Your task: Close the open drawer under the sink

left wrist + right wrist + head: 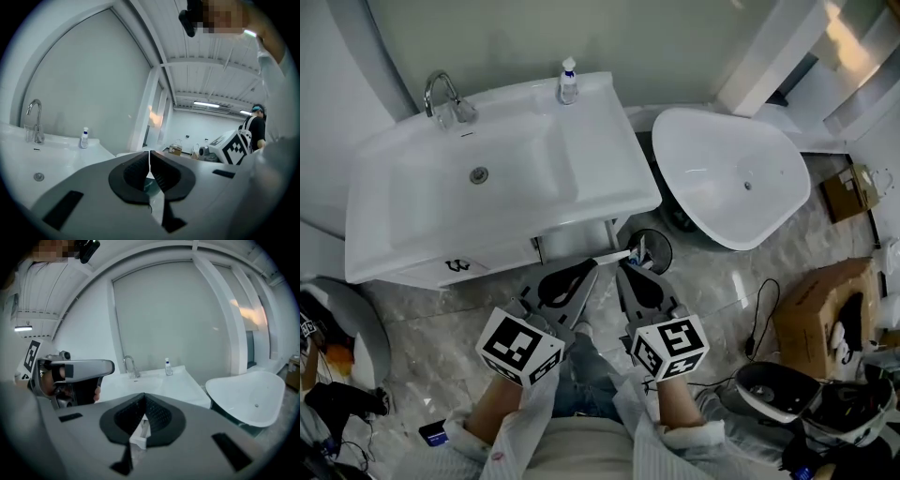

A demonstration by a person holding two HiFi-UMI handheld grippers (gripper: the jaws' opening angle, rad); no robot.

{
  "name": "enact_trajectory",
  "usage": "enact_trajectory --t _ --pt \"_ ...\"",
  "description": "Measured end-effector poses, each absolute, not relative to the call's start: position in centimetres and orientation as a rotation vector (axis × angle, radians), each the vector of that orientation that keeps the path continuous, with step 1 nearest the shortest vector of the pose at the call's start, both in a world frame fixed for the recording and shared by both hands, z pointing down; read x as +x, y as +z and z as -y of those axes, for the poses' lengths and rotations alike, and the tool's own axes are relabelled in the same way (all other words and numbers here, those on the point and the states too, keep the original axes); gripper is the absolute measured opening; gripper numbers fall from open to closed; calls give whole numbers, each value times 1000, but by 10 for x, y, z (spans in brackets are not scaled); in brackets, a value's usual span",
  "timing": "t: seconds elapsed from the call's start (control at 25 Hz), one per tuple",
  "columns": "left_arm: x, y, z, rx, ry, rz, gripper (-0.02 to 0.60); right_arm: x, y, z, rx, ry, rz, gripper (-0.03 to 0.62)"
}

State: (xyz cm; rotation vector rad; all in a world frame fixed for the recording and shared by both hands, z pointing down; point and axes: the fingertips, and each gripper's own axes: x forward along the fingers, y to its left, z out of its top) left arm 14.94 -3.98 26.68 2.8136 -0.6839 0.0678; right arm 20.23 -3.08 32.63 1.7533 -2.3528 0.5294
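Centre frame: left tongs (592, 266) and right tongs (620, 267) both pinched together, empty. The drawer (577, 241) below sink (403, 220) seems ajar; press its front squarely, tips level.

White drawer (598, 257), slightly open, under sink (609, 192)

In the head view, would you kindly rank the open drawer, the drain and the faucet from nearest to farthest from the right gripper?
1. Open drawer: just ahead of the right gripper, under the front edge of the sink.
2. Drain: in the basin, ahead and to the left.
3. Faucet: at the sink's back left corner.
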Motion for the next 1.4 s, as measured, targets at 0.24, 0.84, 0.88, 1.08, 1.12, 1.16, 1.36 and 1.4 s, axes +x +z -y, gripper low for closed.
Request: enact_trajectory --t 0.24,0.84,0.88,1.08,1.12,1.16,1.36,1.4 --pt "142 273 57 2778 87 747 22 195 332 49 1688 560 2378 9" --pt "119 290 90 2792 163 717 23 175 346 83 1716 613 2333 9" --pt "118 294 90 2786 169 720 23 175 349 82 1717 619 2327 9" --pt "119 328 95 2726 211 747 23 178 375 85 1676 647 2302 9" --pt "119 336 95 2710 221 755 23 178 381 85 1665 650 2297 9" --pt "119 344 94 2693 230 764 23 179 386 85 1655 652 2293 9" --pt "116 386 87 2615 275 809 23 187 419 83 1620 677 2269 9" --pt "116 395 86 2601 282 817 23 189 426 84 1613 682 2264 9"
